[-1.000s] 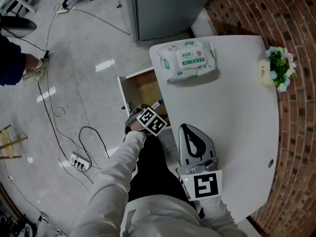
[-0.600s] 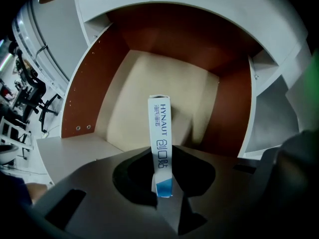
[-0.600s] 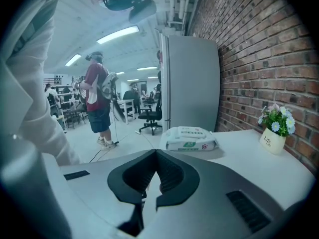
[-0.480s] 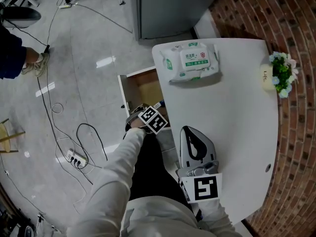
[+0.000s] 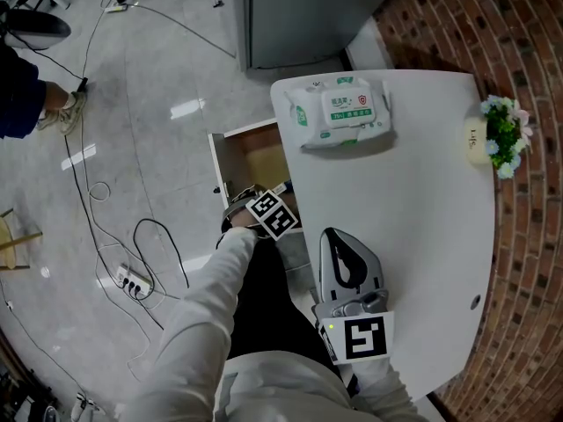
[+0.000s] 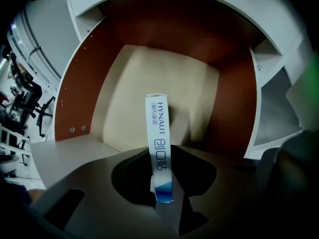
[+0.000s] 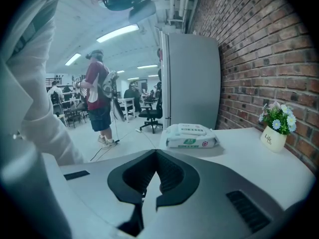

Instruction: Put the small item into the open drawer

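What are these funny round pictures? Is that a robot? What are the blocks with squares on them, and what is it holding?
It is not a robot. A person holds a pinching tool, called a gripper, in each hand. The cubes with squares are parts of those grippers.

The picture from above comes from a camera on the person's head. The other two come from cameras that ride on the grippers and look along their jaws.

On the white table lie a pack of wipes and a little pot of flowers.

The right gripper is over the table, shut and empty. The left gripper points down into the open drawer at the table's edge. It has a small box between its jaws, which have just been opening a little.
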The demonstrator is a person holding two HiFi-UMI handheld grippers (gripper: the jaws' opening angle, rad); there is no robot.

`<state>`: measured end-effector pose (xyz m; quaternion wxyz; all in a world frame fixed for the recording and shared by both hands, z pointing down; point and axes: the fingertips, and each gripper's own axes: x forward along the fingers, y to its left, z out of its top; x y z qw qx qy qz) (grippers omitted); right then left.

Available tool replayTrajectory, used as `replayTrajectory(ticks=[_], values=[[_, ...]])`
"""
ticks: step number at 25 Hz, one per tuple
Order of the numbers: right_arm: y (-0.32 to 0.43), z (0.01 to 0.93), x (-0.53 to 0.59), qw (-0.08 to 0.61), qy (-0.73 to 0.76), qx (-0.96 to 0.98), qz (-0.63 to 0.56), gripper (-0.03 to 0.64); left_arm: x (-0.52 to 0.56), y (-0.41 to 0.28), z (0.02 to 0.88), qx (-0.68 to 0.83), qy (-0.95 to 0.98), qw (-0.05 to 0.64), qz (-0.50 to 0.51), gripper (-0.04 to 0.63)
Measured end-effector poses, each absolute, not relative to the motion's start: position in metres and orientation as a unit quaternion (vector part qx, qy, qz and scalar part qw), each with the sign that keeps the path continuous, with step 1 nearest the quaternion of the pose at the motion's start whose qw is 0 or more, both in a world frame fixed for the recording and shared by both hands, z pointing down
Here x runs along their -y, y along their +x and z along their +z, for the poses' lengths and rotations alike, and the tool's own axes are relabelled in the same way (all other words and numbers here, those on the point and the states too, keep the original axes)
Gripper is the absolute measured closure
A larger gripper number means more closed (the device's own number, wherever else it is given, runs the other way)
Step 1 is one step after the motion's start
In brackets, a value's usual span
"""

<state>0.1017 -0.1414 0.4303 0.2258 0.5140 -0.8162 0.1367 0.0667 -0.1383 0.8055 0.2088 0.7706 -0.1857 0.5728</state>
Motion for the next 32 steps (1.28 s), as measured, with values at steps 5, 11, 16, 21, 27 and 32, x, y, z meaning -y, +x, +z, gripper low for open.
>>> replayTrajectory(ticks=[5, 11, 16, 21, 27, 32], values=[[0.104, 0.431, 0.142, 0.226, 0.515, 0.815, 0.138, 0.591, 0.136, 0.07, 0.807, 0.184, 0.772, 0.216, 0.569, 0.484], [0.103, 0.432, 0.14, 0.228, 0.514, 0.815, 0.137, 0.591, 0.134, 0.072, 0.798, 0.188, 0.783, 0.224, 0.549, 0.449], [0.1, 0.428, 0.138, 0.223, 0.513, 0.818, 0.133, 0.591, 0.136, 0.071, 0.786, 0.199, 0.79, 0.215, 0.539, 0.439], [0.096, 0.425, 0.133, 0.223, 0.51, 0.82, 0.131, 0.591, 0.136, 0.069, 0.771, 0.213, 0.795, 0.211, 0.527, 0.437], [0.088, 0.418, 0.129, 0.209, 0.51, 0.824, 0.13, 0.591, 0.136, 0.063, 0.752, 0.232, 0.803, 0.209, 0.508, 0.436], [0.087, 0.415, 0.123, 0.208, 0.51, 0.825, 0.126, 0.591, 0.136, 0.055, 0.732, 0.251, 0.81, 0.21, 0.487, 0.436]])
